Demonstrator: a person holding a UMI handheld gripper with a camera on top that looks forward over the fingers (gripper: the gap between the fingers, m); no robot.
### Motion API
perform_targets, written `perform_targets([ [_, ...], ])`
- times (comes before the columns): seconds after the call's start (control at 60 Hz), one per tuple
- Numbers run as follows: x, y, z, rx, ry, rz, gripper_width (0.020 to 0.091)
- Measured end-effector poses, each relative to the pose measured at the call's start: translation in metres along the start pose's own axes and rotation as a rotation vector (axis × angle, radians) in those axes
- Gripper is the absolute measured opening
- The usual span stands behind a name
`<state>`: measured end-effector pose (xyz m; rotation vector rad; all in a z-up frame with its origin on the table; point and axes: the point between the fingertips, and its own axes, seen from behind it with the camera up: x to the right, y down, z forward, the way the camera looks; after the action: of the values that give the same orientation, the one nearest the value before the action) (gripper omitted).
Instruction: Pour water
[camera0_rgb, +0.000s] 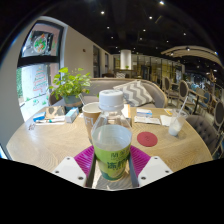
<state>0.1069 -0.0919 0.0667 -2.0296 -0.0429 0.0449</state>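
Observation:
A clear plastic bottle (111, 140) with a white cap and a green-and-white label stands upright between my gripper's (111, 163) fingers. Both magenta pads (86, 157) press against its sides, so the gripper is shut on it. Just beyond the bottle, on the round wooden table (45, 140), stands a paper cup (91, 113). A second pale cup (129, 113) shows to the right of the bottle's neck, partly hidden by it.
A potted green plant (70, 85) and some books (52, 117) sit at the table's far left. A red coaster (147, 139), a notebook (146, 116) and a small white cup (175, 125) lie to the right. Chairs and a sofa stand beyond the table.

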Motion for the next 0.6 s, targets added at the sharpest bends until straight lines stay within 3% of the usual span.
perform_targets([
  [0.217,-0.008,-0.004,-0.007,-0.028,-0.002,-0.087,0.0381],
  [0.35,0.002,-0.025,-0.013,-0.061,0.036,-0.198,0.0378],
  [0.6,0.072,-0.135,0.001,-0.012,0.255,-0.546,0.0378],
])
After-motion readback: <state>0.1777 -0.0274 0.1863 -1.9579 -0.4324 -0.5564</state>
